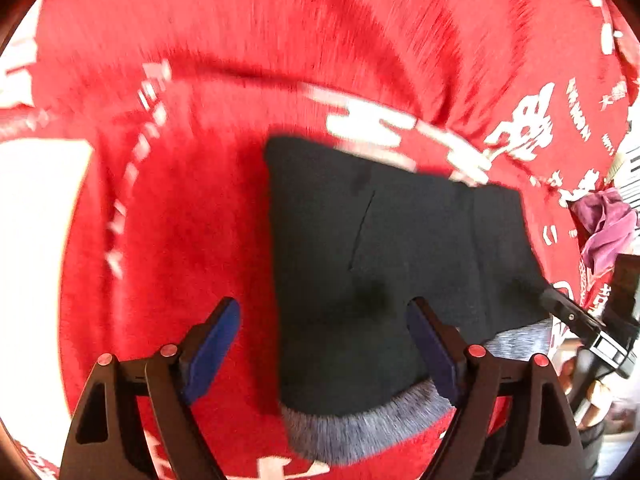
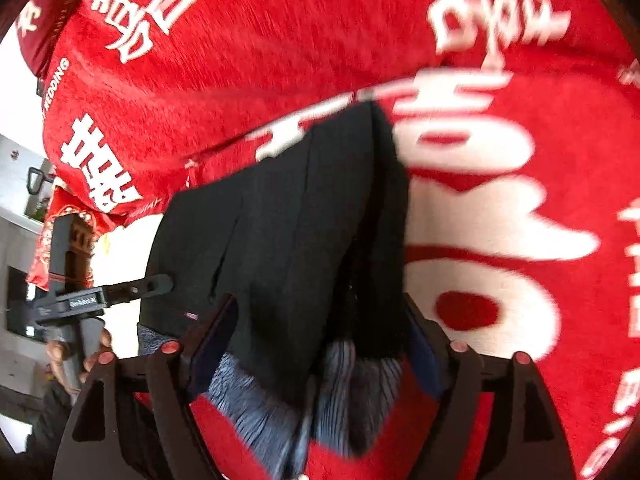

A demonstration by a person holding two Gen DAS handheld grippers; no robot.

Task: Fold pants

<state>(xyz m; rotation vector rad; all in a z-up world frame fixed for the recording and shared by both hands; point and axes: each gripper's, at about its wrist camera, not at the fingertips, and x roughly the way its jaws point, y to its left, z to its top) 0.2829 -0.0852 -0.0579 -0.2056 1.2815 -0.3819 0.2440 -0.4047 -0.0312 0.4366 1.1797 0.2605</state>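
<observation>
Black pants (image 1: 384,264) with a grey ribbed waistband (image 1: 360,428) lie folded on a red blanket with white characters (image 1: 192,208). My left gripper (image 1: 324,344) is open, hovering over the pants' near left corner, one blue pad over the blanket, the other over the cloth. In the right wrist view the pants (image 2: 304,224) hang bunched between the open fingers of my right gripper (image 2: 320,340), with the grey waistband (image 2: 260,408) at the bottom. The left gripper's tip (image 2: 156,282) shows at the pants' left edge there; the right gripper (image 1: 568,312) shows at their right edge in the left view.
A purple cloth (image 1: 608,224) lies at the blanket's right edge. A white surface (image 1: 36,240) lies at the far left. Room furniture (image 2: 24,216) shows beyond the blanket's left edge in the right wrist view.
</observation>
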